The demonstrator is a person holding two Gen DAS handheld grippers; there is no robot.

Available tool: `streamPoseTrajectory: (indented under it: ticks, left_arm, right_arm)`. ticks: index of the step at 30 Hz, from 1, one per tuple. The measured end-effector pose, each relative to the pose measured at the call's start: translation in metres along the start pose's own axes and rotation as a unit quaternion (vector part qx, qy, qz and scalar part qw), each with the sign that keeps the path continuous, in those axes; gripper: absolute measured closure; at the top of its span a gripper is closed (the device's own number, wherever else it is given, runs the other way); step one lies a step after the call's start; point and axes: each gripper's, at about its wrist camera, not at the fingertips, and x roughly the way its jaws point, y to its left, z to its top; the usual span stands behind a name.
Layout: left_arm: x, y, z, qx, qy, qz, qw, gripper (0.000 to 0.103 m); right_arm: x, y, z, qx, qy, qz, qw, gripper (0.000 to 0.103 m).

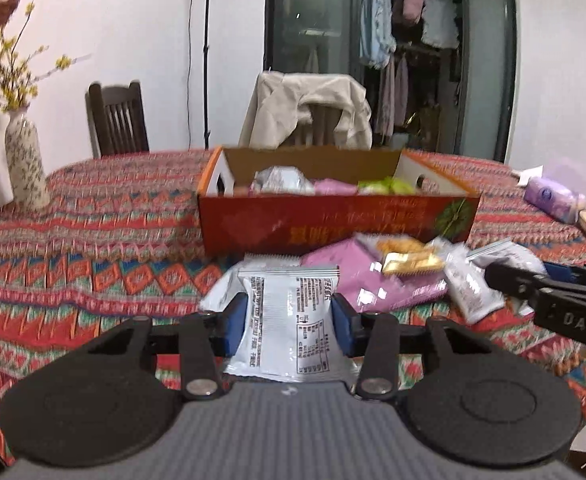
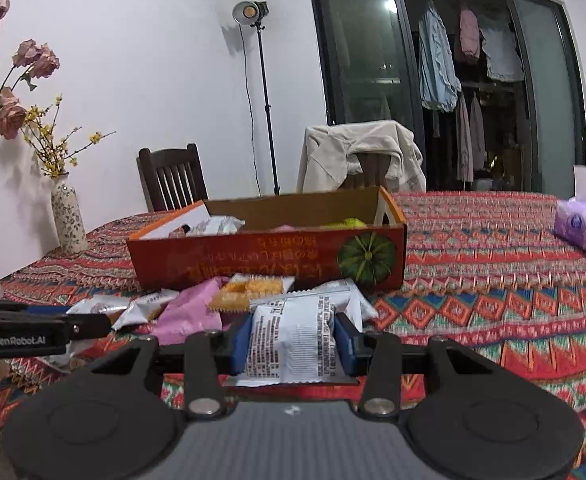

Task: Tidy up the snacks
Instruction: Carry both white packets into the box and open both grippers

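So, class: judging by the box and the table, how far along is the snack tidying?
Done: several packets lie in the cardboard box. In hand: left tongs and right tongs each grip a white packet. Left: a pink packet, crackers and others remain on the table.

Worktop draped in a cloth of red, orange, teal and blue zigzag and diamond bands; on it, an orange-red cardboard box with a plain brown interior, yellow lettering and a dark green pumpkin print on its near wall. In front of the box: silver-white snack packets printed with fine black text, a glossy pink pouch, and a golden-yellow biscuit pack; the tongs are black with blue pads. Left of the box, a cream vase with a small dark floral speckle holds yellow blossoms, with dusty-pink roses beside it; right of the box, a lilac tissue pack.
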Motion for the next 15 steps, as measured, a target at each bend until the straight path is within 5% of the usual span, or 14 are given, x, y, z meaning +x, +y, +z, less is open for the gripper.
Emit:
streamPoseTrajectory:
  ticks: [15]
  left_arm:
    - [0.034,-0.010,0.081,0.002,-0.063,-0.009,0.9980,0.058]
  right_arm:
    - [0.043,-0.002,0.086,-0.034,-0.038,-0.019,0.999,0.061]
